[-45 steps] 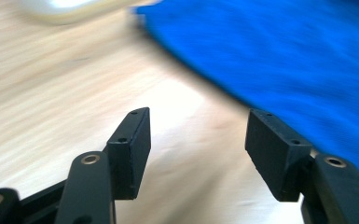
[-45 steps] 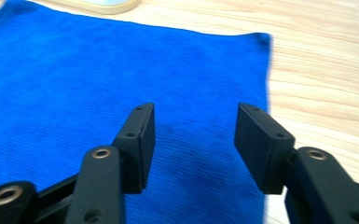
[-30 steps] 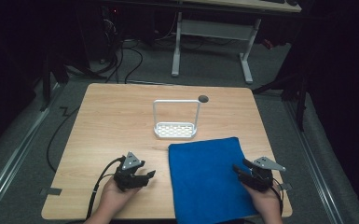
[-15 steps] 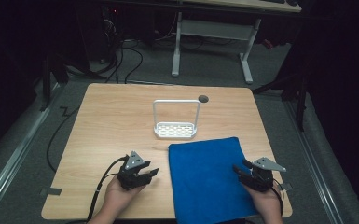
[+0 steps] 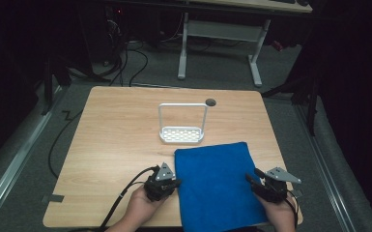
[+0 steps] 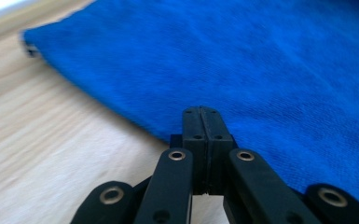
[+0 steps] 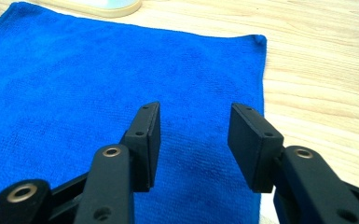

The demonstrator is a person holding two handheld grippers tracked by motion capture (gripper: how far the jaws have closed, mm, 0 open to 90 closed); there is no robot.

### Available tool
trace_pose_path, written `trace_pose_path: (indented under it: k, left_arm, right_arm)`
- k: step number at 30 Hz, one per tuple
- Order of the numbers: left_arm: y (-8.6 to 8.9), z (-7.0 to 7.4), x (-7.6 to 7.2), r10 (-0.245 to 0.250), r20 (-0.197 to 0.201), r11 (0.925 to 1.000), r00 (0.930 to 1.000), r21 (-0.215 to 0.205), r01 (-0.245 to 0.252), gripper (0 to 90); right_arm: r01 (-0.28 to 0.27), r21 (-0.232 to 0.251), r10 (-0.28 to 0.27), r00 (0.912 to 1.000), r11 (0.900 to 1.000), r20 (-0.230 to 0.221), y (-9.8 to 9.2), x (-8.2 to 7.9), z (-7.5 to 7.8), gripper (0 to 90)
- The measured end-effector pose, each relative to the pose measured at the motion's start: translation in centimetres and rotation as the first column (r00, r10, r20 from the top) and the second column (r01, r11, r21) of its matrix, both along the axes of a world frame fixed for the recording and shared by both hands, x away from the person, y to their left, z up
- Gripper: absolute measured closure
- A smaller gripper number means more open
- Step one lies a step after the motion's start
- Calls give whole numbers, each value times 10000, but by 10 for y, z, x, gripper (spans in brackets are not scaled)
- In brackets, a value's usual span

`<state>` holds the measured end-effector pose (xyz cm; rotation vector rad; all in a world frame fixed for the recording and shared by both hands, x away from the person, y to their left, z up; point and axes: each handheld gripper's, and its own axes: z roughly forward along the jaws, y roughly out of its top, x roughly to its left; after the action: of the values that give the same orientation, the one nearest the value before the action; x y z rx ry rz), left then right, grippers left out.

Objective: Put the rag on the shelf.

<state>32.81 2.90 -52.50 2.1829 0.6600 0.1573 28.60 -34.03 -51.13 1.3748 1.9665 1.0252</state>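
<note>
Towel (image 5: 216,186) flat on surface (image 5: 121,130), lower centre, long axis toward frame top; left gripper (image 5: 172,185) jaws clenched at its edge, right gripper (image 5: 253,179) jaws released.

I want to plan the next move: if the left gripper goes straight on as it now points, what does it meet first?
Most likely the blue towel. The left gripper, jaws shut, points at the towel's near edge, which lies just ahead on the table. How high the tips are is unclear.

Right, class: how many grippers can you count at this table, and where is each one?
2. The left gripper sits at the blue cloth's left edge, jaws shut. The right gripper is over the cloth's right edge, jaws open.
</note>
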Motion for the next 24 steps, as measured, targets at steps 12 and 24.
trace_pose_path:
  k: [12,24]
  left_arm:
    - [4,-5,-1,-366,-81,9990,9993,261,368,900]
    - [53,-6,3,840,-323,9965,9959,42,-839,900]
  right_arm:
    - [55,22,-55,10000,10000,-1,-3,-1,1,666]
    - [-865,-123,853,9934,9962,-764,17,28,-4,900]
